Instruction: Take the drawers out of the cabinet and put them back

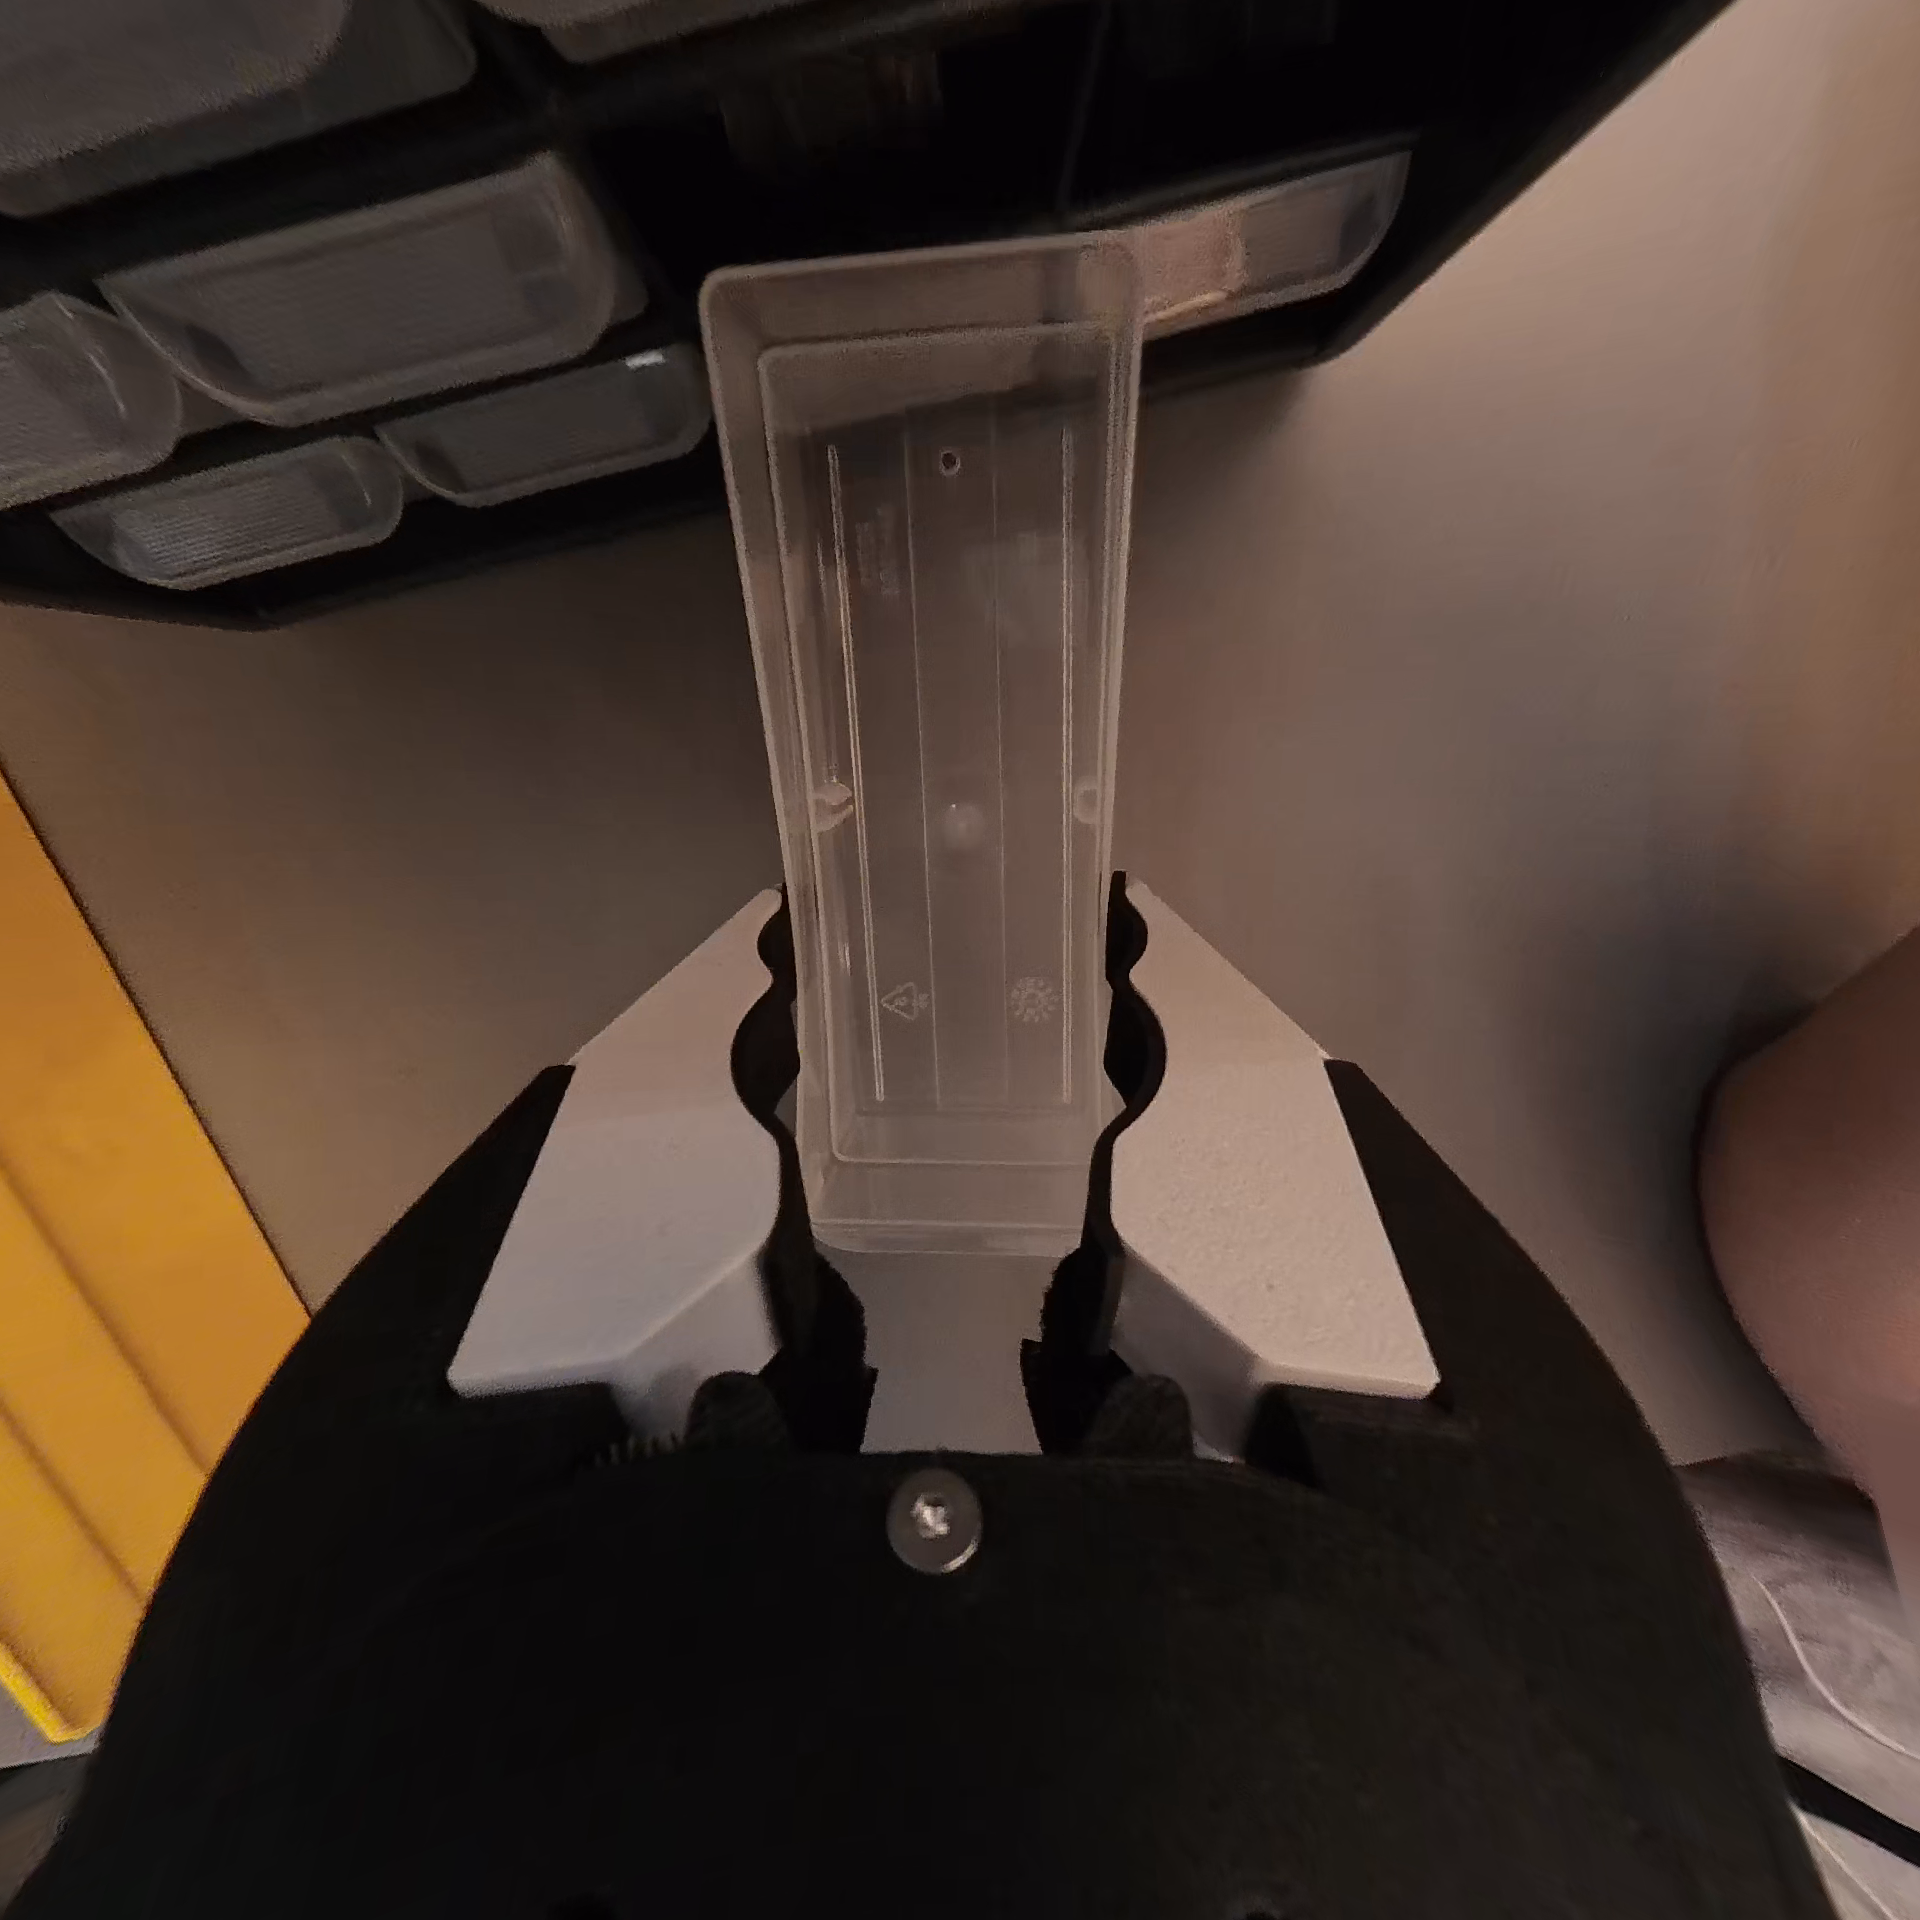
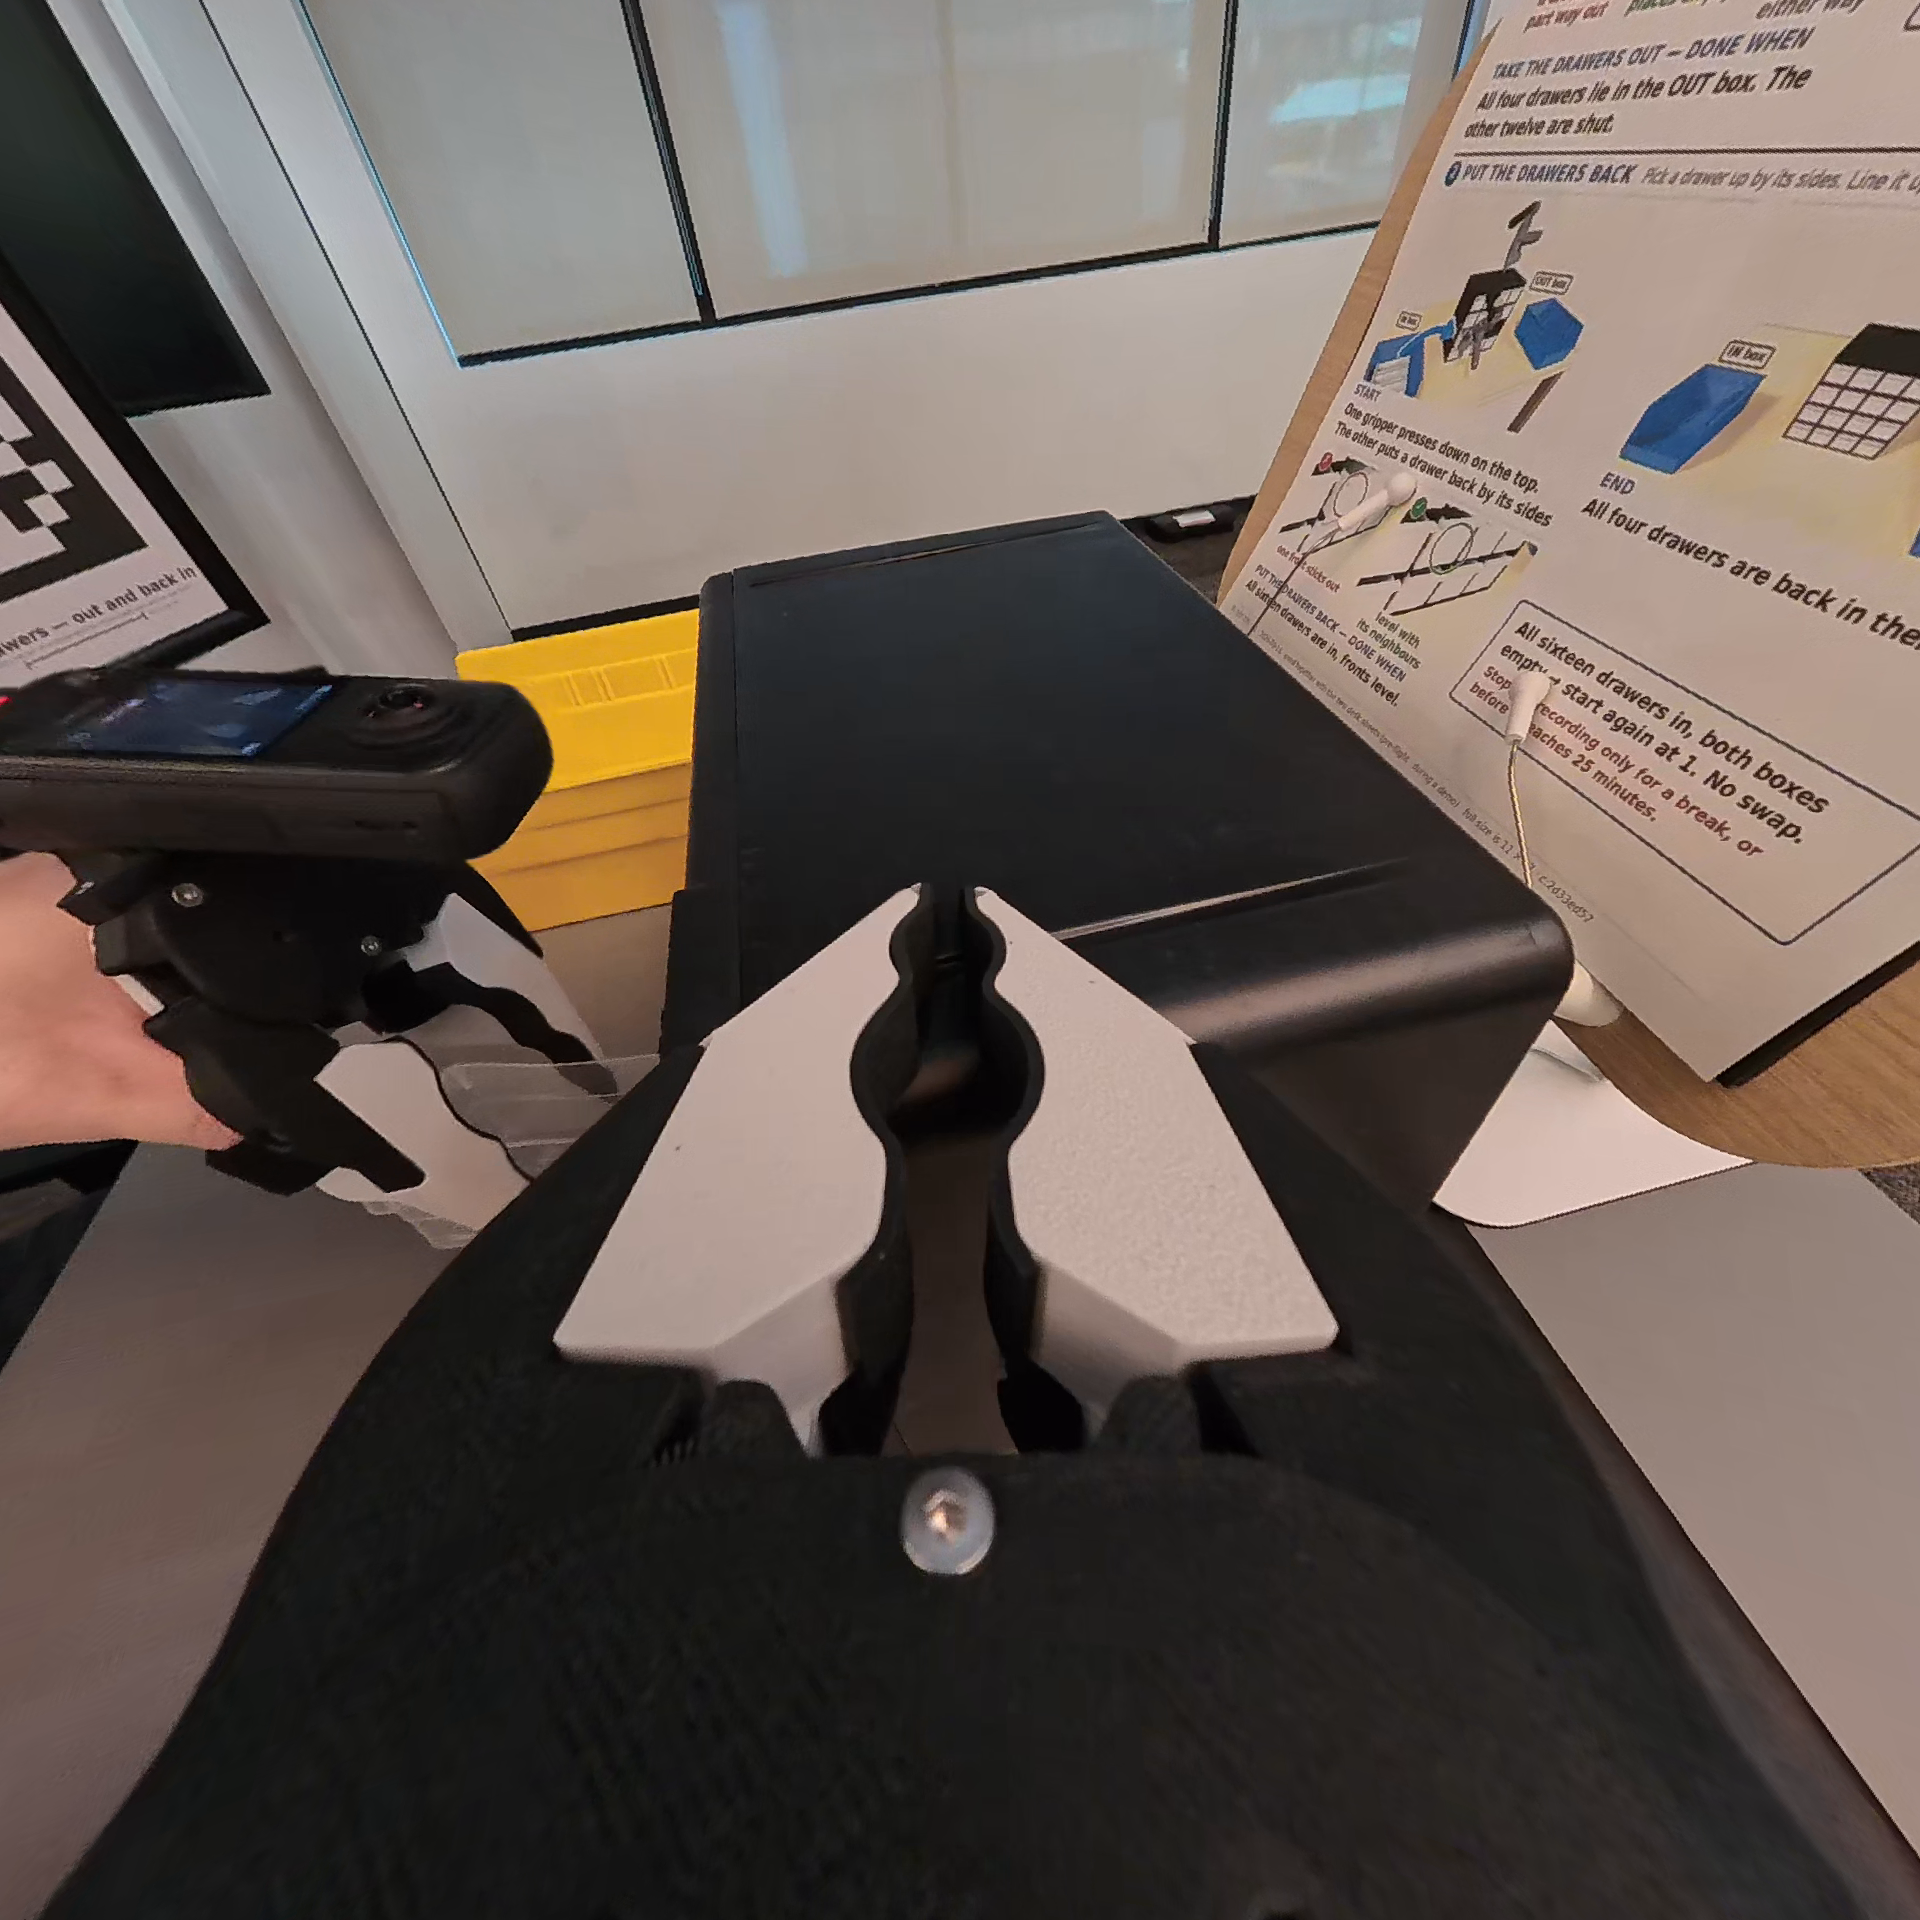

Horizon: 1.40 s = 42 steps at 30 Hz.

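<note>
My left gripper [image 1: 945,914] is shut on a clear plastic drawer [image 1: 935,644], gripping its two long sides near the back end. The drawer is empty and points at the front of the black cabinet [image 1: 644,83], just short of it. Several clear drawers [image 1: 364,291] sit in the cabinet's slots. In the right wrist view my right gripper [image 2: 948,904] is shut and empty, its tips over the near edge of the cabinet top [image 2: 1039,727]. The left gripper [image 2: 416,1060] with the drawer [image 2: 540,1091] shows at the left, held by a hand.
A yellow box [image 1: 94,1195] stands left of the cabinet and shows behind it in the right wrist view [image 2: 603,748]. An instruction board [image 2: 1610,520] leans at the right of the cabinet. A grey tabletop [image 1: 1455,727] lies below. A person's arm [image 1: 1818,1195] is at the right.
</note>
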Motion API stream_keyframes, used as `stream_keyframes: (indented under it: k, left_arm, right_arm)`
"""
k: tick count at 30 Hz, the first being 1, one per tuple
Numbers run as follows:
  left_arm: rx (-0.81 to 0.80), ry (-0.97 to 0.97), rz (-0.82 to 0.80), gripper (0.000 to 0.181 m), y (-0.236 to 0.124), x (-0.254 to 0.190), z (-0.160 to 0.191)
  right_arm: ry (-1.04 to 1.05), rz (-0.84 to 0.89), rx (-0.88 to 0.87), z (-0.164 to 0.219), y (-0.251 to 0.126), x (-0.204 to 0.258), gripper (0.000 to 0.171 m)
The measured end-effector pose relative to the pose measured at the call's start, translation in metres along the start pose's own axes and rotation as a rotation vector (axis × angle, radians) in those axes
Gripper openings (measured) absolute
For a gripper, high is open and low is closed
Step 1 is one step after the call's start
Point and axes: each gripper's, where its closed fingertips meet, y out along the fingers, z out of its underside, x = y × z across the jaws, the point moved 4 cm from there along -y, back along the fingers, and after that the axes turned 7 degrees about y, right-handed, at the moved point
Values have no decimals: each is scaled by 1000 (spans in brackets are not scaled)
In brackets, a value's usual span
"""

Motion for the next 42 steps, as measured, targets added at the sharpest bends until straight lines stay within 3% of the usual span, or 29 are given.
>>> stream_keyframes:
  k: [10,28,42]
  left_arm:
    - [20,-72,44,57,2,3,-10]
    - [45,-16,-65,57,-8,1,-11]
    - [10,-44,-45,57,-8,2,-18]
  right_arm:
    - [16,-27,-20,1,0,-1,3]
    - [20,-50,-29,2,-1,-1,5]
    - [25,-64,-34,2,-2,0,5]
